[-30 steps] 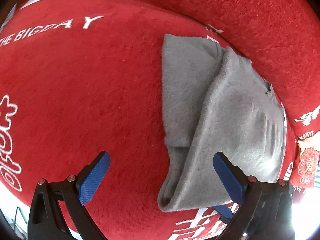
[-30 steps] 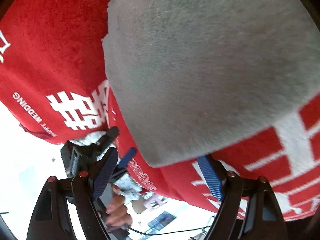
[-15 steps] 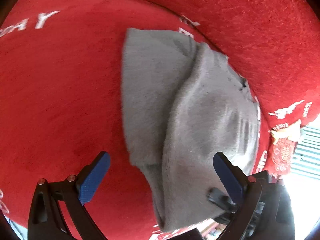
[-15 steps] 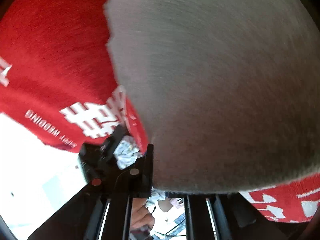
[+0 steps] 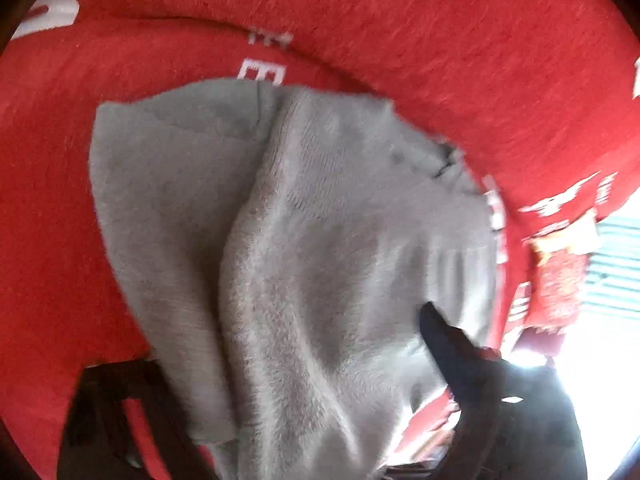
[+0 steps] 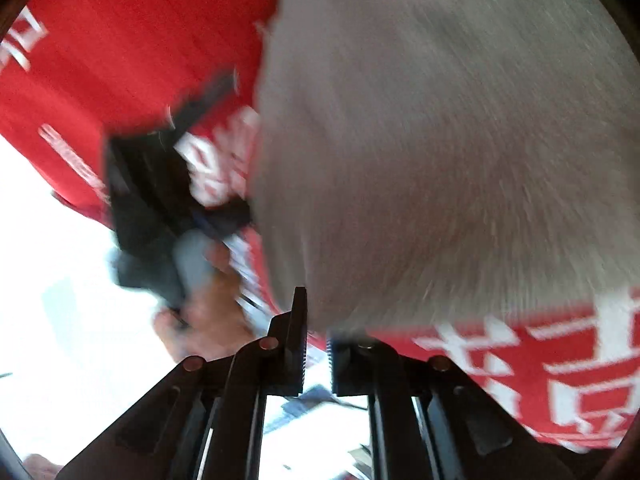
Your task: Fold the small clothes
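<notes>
A small grey fleece garment point(image 5: 320, 248) lies partly folded on the red printed cloth point(image 5: 440, 40). In the left wrist view its near edge drapes between my left gripper's point(image 5: 304, 432) blurred fingers, which look closed on the fabric. In the right wrist view the same grey garment point(image 6: 440, 140) fills the upper right, and my right gripper point(image 6: 316, 344) is shut on its lower corner. The left gripper point(image 6: 160, 208) and the hand holding it show at the left of that view.
The red cloth with white lettering point(image 6: 540, 360) covers the whole surface and rises as a fold at the back. A red tassel ornament point(image 5: 560, 280) hangs at the right edge. Bright floor lies beyond the cloth's edge.
My right gripper closed on the garment's corner. My left gripper moved forward onto the garment's near edge and its fingers closed in. The garment's edge is lifted.
</notes>
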